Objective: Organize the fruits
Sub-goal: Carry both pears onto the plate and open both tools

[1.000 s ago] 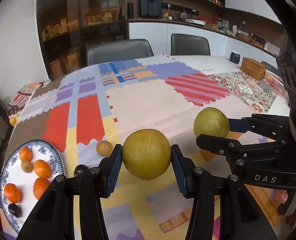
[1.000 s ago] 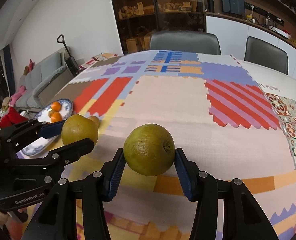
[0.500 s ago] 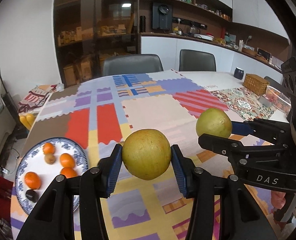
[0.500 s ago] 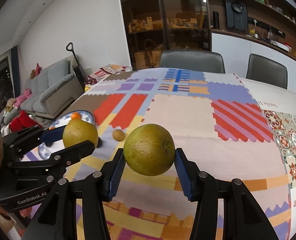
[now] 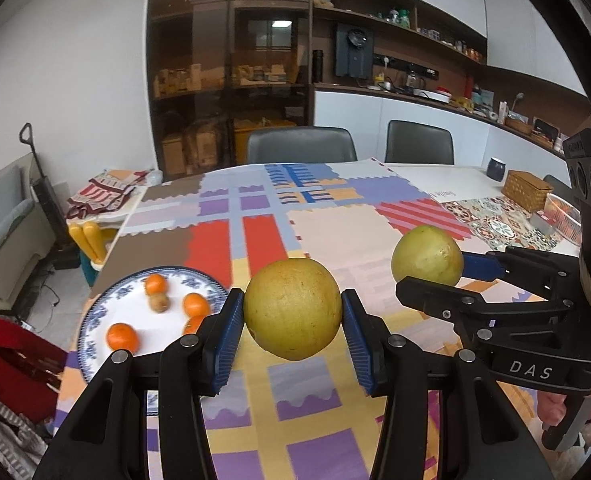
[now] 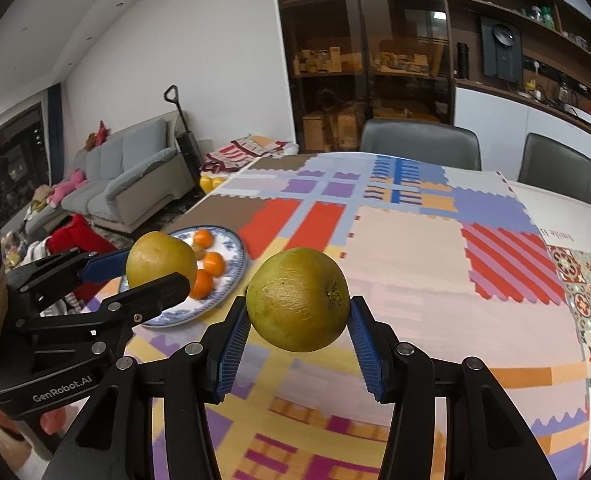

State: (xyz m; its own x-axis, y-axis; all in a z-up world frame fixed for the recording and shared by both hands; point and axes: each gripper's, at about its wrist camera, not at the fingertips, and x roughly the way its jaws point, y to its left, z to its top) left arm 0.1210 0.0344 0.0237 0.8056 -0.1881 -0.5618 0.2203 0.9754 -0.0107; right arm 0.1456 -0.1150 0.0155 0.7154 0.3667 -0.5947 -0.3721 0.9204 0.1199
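Note:
My left gripper (image 5: 292, 309) is shut on a round yellow-brown fruit (image 5: 291, 300), held in the air above the patchwork tablecloth (image 5: 335, 232). To its right, my right gripper (image 5: 429, 276) is shut on a greener round fruit (image 5: 425, 254). The right wrist view shows that green fruit (image 6: 298, 299) between the blue pads of the right gripper (image 6: 298, 312). The left gripper (image 6: 155, 270) with its fruit (image 6: 159, 258) is at the left there. A blue-rimmed white plate (image 5: 91, 320) at the table's left edge holds several small oranges (image 5: 122, 336) and a brown fruit (image 5: 158, 302).
Two grey chairs (image 5: 301, 144) stand at the far side of the table. A wicker basket (image 5: 527, 190), a dark mug (image 5: 496, 169) and a clear container (image 5: 563, 216) sit at the far right. A sofa (image 6: 135, 176) stands off to the left.
Both grippers have risen with their fruits still gripped, and the table looks lower and farther. The plate has come closer to the middle. Two small fruits on the cloth are now hidden.

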